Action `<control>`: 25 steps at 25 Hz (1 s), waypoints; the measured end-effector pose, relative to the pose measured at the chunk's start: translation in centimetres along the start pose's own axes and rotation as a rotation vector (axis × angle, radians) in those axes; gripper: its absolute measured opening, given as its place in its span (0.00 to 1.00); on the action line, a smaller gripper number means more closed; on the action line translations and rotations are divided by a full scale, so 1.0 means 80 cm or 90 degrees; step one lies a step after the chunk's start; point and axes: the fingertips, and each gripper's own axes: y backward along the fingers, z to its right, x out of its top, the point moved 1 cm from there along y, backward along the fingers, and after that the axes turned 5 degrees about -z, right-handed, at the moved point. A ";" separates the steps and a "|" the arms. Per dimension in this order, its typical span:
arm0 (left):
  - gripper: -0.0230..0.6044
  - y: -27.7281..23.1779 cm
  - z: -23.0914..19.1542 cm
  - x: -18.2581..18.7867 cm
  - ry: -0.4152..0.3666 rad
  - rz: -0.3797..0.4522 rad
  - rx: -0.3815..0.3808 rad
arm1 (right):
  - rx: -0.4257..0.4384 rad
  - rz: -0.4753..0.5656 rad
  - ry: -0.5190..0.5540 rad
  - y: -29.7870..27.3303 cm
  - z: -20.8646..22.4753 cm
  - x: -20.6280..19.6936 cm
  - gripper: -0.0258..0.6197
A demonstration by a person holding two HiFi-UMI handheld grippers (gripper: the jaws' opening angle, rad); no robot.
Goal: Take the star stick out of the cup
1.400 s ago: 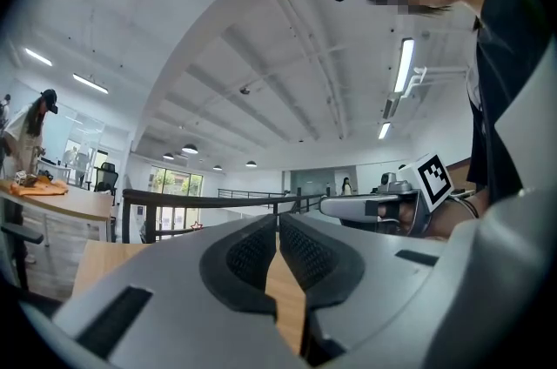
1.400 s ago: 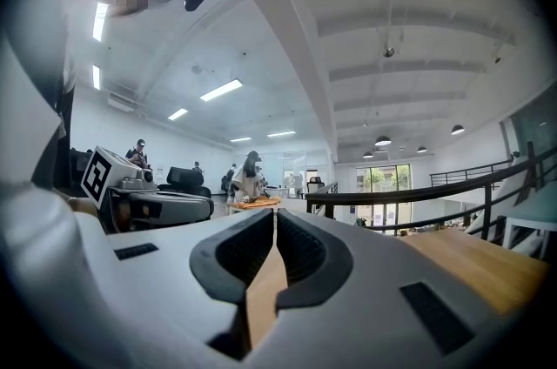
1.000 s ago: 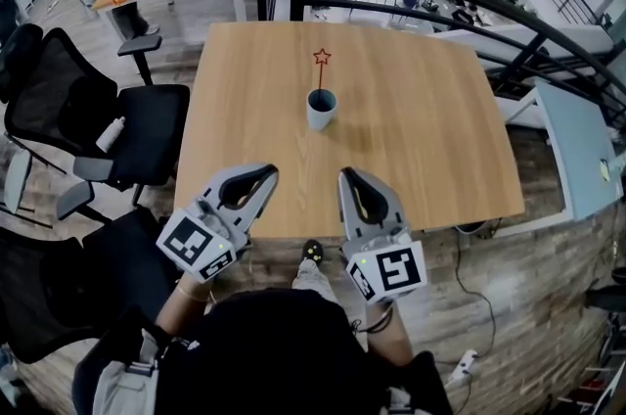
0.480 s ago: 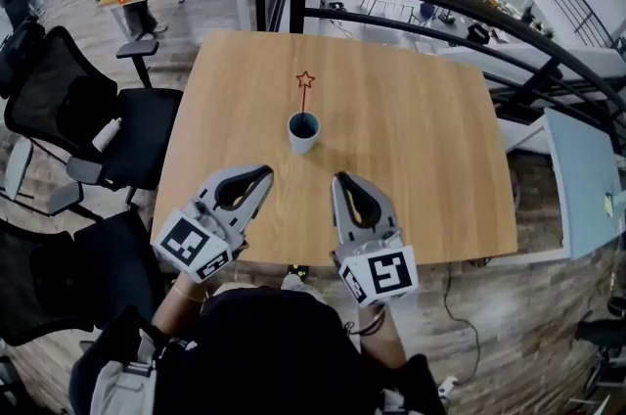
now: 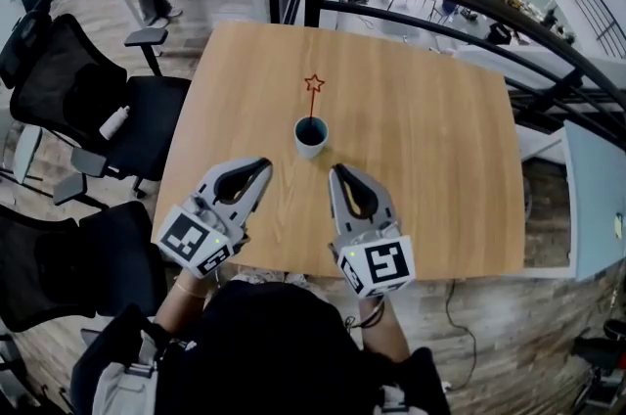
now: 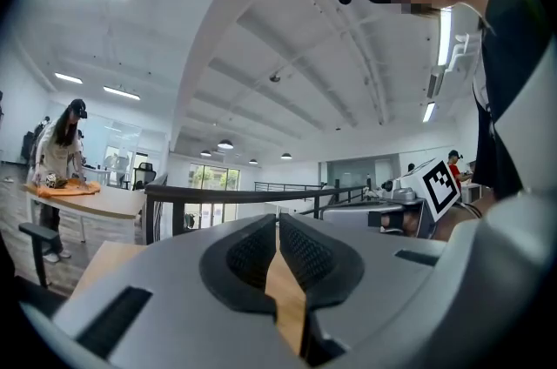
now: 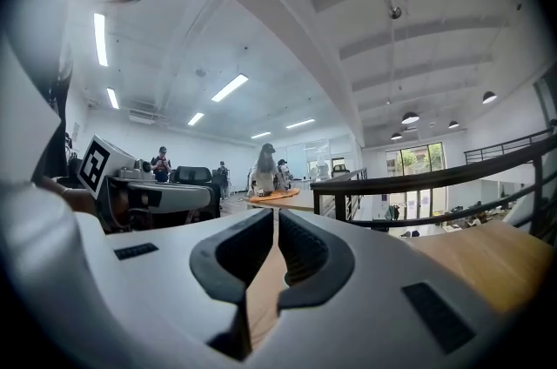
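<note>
Left gripper and right gripper side by side over near counter edge, fingers pressed together, nothing held. Beyond, cup mid-counter, star stick standing inside.

matt pale wood-grain table, smooth cup, mesh-backed chair, wooden plank floor

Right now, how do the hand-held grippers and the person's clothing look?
Both the left hand-held gripper and the right hand-held gripper have pale grey shells with black ribbed pads. Each carries a white cube printed with black square markers. The person wears a black top.
</note>
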 end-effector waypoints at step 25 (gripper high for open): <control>0.07 -0.070 -0.121 -0.022 0.011 -0.041 -0.010 | -0.031 -0.077 -0.004 -0.146 0.066 -0.039 0.08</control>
